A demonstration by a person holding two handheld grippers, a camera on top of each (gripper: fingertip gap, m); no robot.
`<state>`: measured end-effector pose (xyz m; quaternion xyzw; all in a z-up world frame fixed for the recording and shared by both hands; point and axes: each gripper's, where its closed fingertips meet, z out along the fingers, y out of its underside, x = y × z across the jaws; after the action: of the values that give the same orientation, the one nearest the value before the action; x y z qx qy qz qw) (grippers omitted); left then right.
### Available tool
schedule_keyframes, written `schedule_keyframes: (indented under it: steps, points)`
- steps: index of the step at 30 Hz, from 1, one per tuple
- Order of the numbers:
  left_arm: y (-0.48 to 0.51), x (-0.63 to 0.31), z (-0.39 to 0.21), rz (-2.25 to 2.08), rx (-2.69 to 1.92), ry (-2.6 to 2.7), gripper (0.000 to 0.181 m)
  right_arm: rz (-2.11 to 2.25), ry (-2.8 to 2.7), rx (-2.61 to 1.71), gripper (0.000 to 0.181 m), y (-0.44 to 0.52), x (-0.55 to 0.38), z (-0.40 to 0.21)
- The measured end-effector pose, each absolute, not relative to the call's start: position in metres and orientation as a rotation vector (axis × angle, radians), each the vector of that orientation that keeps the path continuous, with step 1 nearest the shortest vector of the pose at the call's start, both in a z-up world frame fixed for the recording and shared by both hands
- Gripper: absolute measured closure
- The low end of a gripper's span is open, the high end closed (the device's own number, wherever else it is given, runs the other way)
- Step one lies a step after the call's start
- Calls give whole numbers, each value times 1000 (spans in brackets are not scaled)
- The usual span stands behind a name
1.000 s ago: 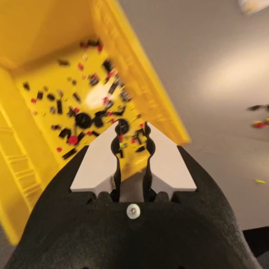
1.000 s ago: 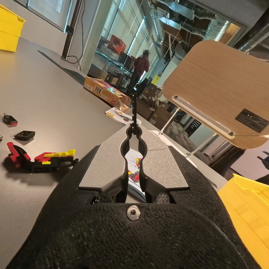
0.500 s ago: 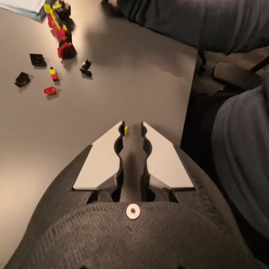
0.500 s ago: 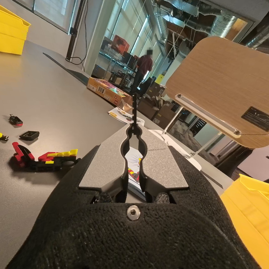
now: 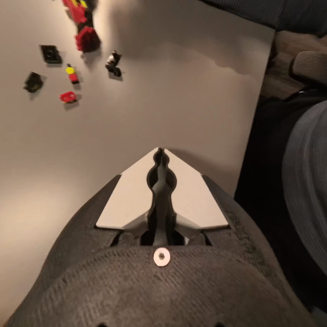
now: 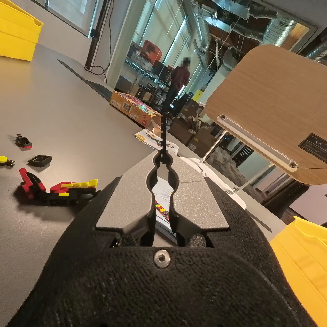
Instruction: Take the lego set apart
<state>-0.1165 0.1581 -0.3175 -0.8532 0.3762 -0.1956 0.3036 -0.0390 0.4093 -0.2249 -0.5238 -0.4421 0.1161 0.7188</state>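
The partly stripped red, yellow and black lego model [image 6: 58, 192] lies on the grey table, left of my right gripper; it also shows blurred at the top of the left wrist view [image 5: 83, 21]. My right gripper [image 6: 163, 155] is shut on a thin black lego strip [image 6: 163, 134] that stands up from its tips. My left gripper [image 5: 160, 150] is shut low over the table near its edge, where a small yellow piece lay; that piece is hidden at the tips. Loose pieces lie near the model: a black square [image 5: 51, 54], a red-and-yellow piece [image 5: 71, 75] and a red piece [image 5: 68, 97].
The table edge [image 5: 256, 123] runs just right of the left gripper, with a person's clothed leg [image 5: 309, 177] beyond. Yellow bins stand far left [image 6: 16, 35] and near right [image 6: 300, 256]. A lego box [image 6: 132, 109], booklets [image 6: 154, 141] and a wooden panel [image 6: 274, 109] lie ahead. The red piece [image 5: 68, 97] lies some 11 cm from my left tips, 20 cm from my right tips. The black square [image 5: 51, 54] is about 15 cm from both grippers' fingertips.
My left gripper swung from over the yellow bin down to the table near its edge and closed where the small yellow piece lay. My right gripper kept its hold on the black strip, drifting slightly.
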Motion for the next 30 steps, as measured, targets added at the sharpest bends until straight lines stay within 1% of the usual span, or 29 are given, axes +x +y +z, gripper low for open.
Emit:
schedule_keyframes:
  steps: [2, 4, 8, 9, 13, 15, 16, 17, 19, 22, 25, 27, 28, 30]
  points:
    - [165, -130, -302, -421, -2216, 941, 181, 256, -981, -1158, 179, 409, -39, -225]
    - [174, -152, -271, -331, -2132, 817, 181, 256, -982, -1158, 179, 409, -39, -225]
    - [184, -239, -199, -34, -1988, 429, 181, 257, -984, -1159, 179, 409, -40, -225]
    - [182, -259, -189, 12, -1988, 358, 181, 256, -984, -1159, 179, 409, -40, -225]
    - [167, -360, -151, 426, -1953, 25, 181, 258, -985, -1158, 179, 409, -40, -225]
    - [160, -398, -159, 431, -2045, -150, 181, 256, -990, -1159, 179, 409, -41, -226]
    - [158, -411, -174, 363, -2134, -249, 167, 254, -994, -1157, 179, 408, -41, -226]
    - [157, -418, -193, 273, -2232, -344, 145, 252, -998, -1155, 179, 408, -41, -227]
    - [160, -424, -218, 153, -2320, -440, 130, 250, -1004, -1155, 179, 408, -42, -227]
    - [157, -433, -228, 264, -2347, -479, 124, 246, -1020, -1153, 179, 407, -44, -229]
    - [166, -406, -194, 406, -2166, -358, 125, 249, -1089, -1160, 179, 402, -49, -235]
    - [187, -350, -171, 362, -2007, -149, 129, 249, -1207, -1231, 179, 399, -55, -249]
    - [199, -314, -170, 288, -1969, -30, 133, 276, -1274, -1303, 179, 395, -57, -260]
    - [220, -247, -190, 92, -1982, 188, 138, 387, -1341, -1431, 179, 386, -59, -272]
